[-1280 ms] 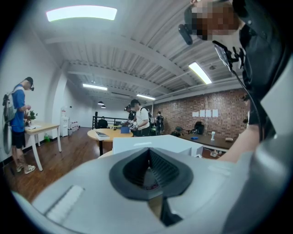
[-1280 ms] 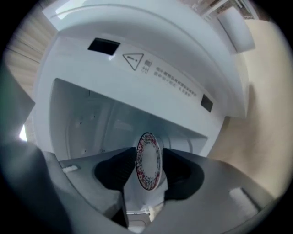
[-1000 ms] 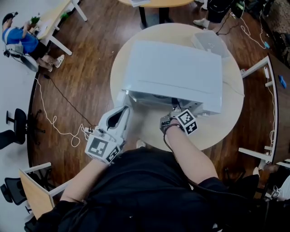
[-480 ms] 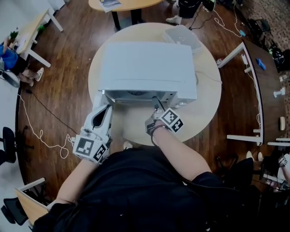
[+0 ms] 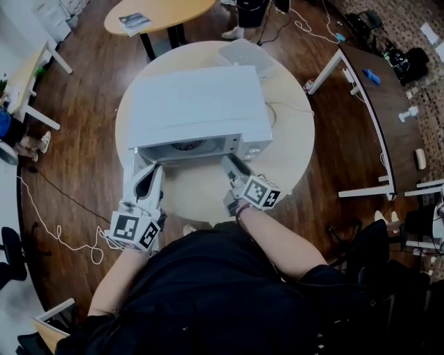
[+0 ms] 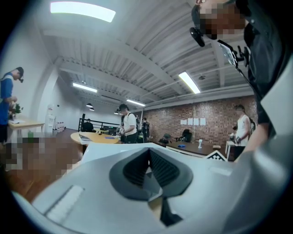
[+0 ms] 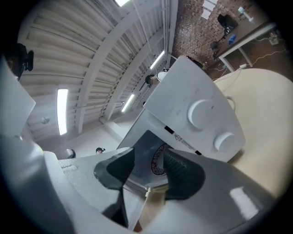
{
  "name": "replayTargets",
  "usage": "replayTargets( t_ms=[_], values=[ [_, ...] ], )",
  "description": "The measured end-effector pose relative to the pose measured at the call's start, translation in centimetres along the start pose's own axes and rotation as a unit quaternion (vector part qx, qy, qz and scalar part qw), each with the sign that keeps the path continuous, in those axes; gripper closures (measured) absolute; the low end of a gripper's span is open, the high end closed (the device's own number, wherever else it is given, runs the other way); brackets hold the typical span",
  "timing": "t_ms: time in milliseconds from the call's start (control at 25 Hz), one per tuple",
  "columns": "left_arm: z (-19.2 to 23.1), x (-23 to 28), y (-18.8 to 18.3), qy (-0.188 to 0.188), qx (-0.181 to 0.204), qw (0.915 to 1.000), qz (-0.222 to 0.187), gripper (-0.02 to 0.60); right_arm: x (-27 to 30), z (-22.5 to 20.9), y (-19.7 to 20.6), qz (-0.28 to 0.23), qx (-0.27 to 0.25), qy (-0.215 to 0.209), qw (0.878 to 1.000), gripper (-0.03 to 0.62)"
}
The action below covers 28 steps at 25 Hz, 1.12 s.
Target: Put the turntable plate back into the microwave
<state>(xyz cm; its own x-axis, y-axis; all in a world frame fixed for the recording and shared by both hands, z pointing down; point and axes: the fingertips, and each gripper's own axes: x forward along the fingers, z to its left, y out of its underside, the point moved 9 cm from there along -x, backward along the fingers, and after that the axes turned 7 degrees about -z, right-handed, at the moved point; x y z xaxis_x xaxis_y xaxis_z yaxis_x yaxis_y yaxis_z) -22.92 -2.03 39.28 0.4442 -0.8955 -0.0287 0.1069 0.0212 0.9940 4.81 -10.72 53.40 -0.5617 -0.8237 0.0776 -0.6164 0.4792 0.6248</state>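
Observation:
The white microwave [image 5: 198, 104] stands on the round table [image 5: 295, 149] with its door [image 5: 137, 161] swung open at the left. Inside the cavity lies the patterned turntable plate [image 5: 186, 146]. My right gripper [image 5: 227, 161] hovers just outside the opening, open and empty. In the right gripper view the plate [image 7: 159, 160] shows between the parted pads of that gripper [image 7: 149, 164], left of the knob panel [image 7: 206, 114]. My left gripper [image 5: 154, 170] is beside the open door. Its pads [image 6: 158, 167] meet at the tips; whether they pinch anything is unclear.
A clear plastic box [image 5: 239, 52] sits on the table behind the microwave. An orange table [image 5: 152, 14] stands further back, a long desk [image 5: 388, 104] to the right. A white cable [image 5: 48, 222] trails on the wood floor. Several people [image 6: 127, 125] stand in the room.
The right gripper has drawn back out of the microwave opening to just in front of it. The left gripper stayed by the open door. The head camera shifted.

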Motion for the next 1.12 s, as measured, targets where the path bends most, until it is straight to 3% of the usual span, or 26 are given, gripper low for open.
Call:
replayTargets(
  t_ms=[120,280,560,720,800,920,1120],
  values=[
    [-0.5,0.6,0.3,-0.003,0.0,1.0,0.009,0.577,-1.5,0.5,-1.6,-0.006,-0.037,-0.02,0.999,0.403],
    [-0.7,1.1,0.9,0.001,-0.011,0.9998,0.016,0.577,-3.3,2.1,-3.1,0.0,-0.135,-0.057,0.989,0.453],
    [-0.6,0.6,1.8,0.002,-0.021,0.9996,0.016,0.577,-4.8,5.4,-3.8,0.015,-0.306,-0.104,0.946,0.567],
    [-0.5,0.5,2.2,0.006,-0.015,0.9997,0.018,0.577,-5.0,5.5,-3.7,0.015,-0.339,-0.094,0.936,0.591],
    [-0.3,0.6,2.8,0.006,-0.019,0.9995,0.026,0.577,-5.0,5.0,-3.3,0.014,-0.351,-0.069,0.934,0.592],
    [-0.3,0.7,3.3,0.012,-0.026,0.9989,0.037,0.577,-5.3,4.8,-2.6,0.003,-0.35,-0.034,0.936,0.592],
    [-0.5,1.4,3.4,0.032,-0.026,0.9985,0.035,0.577,-5.5,5.1,-2.1,-0.004,-0.342,-0.024,0.94,0.592]
  ],
)
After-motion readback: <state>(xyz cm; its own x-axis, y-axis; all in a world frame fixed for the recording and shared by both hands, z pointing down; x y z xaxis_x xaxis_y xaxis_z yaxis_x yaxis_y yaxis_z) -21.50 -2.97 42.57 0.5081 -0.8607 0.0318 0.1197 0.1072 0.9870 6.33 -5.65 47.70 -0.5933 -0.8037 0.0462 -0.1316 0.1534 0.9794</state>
